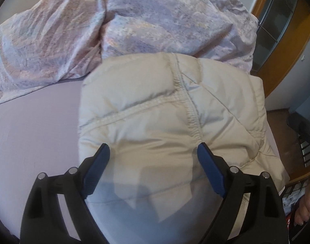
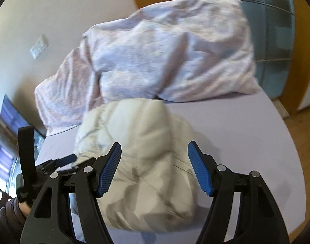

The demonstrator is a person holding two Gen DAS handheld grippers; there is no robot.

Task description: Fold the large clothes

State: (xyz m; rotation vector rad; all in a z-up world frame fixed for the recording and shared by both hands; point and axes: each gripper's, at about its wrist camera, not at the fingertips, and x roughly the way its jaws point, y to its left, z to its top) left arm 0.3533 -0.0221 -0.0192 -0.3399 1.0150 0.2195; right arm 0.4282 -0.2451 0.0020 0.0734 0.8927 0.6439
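A cream quilted puffer jacket (image 1: pixel 165 109) lies folded into a thick bundle on the lilac bed sheet (image 1: pixel 33 122). My left gripper (image 1: pixel 153 150) is open, its blue pads spread wide over the jacket's near edge and gripping nothing. In the right wrist view the jacket (image 2: pixel 146 142) is blurred. Above it my right gripper (image 2: pixel 155 145) hangs open with nothing between its pads. The left gripper's blue fingertip (image 2: pixel 68 159) shows at the jacket's left side in that view, and a sleeved hand holds that gripper at the bottom left.
A crumpled pastel duvet (image 1: pixel 134 20) is heaped just behind the jacket. Bare sheet (image 2: pixel 246 132) lies right of the jacket, then the bed edge and wooden floor (image 2: pixel 305 142). A wooden wardrobe with glass panels (image 2: pixel 273 40) stands behind. A hand (image 1: pixel 307 199) shows at lower right.
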